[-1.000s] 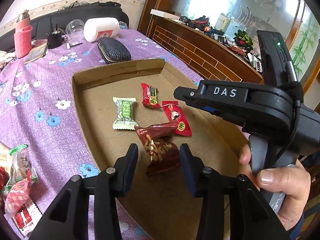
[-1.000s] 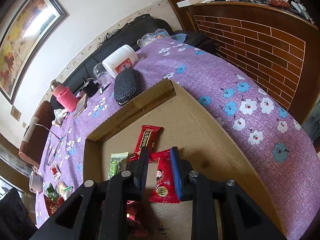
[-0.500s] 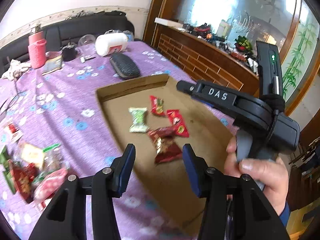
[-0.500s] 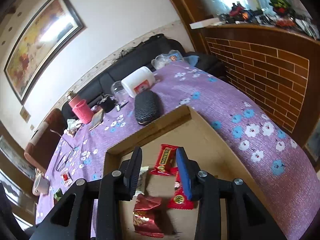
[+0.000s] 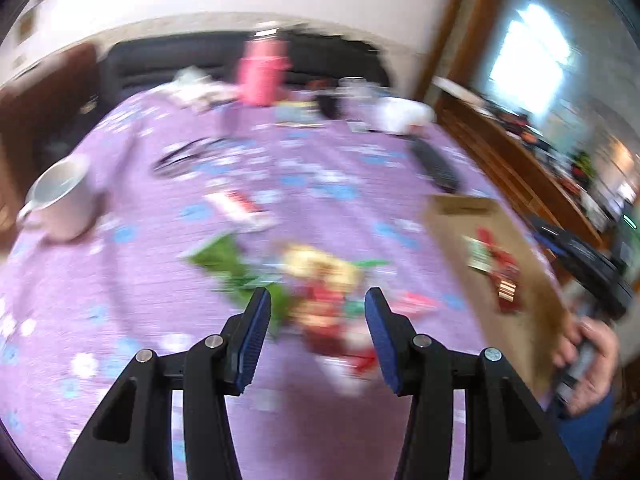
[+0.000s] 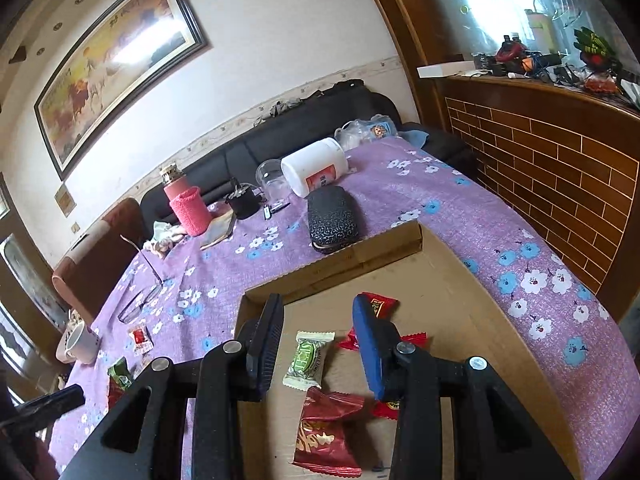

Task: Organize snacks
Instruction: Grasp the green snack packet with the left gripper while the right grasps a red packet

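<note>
Crinkled foil and plastic wrappers: loose pile (image 5: 320,300), blurred, lower centre on the purple cloth (image 5: 160,280); four packets sat in the cardboard tray (image 6: 460,280). Left gripper (image 5: 316,332) stood apart, empty, over the pile; right gripper (image 6: 316,344) apart, empty, above the tray. Risk, judged: slick overlapping wrappers could slip or lift in pairs.

- My table (image 6: 460,200), under purple flowered cloth, bears:
- cardboard tray (image 6: 352,256)
- dark case (image 6: 331,218) touching the tray
- white jar (image 6: 314,166), on its side
- mug (image 6: 78,344)
- loose snacks (image 5: 320,280)
</note>
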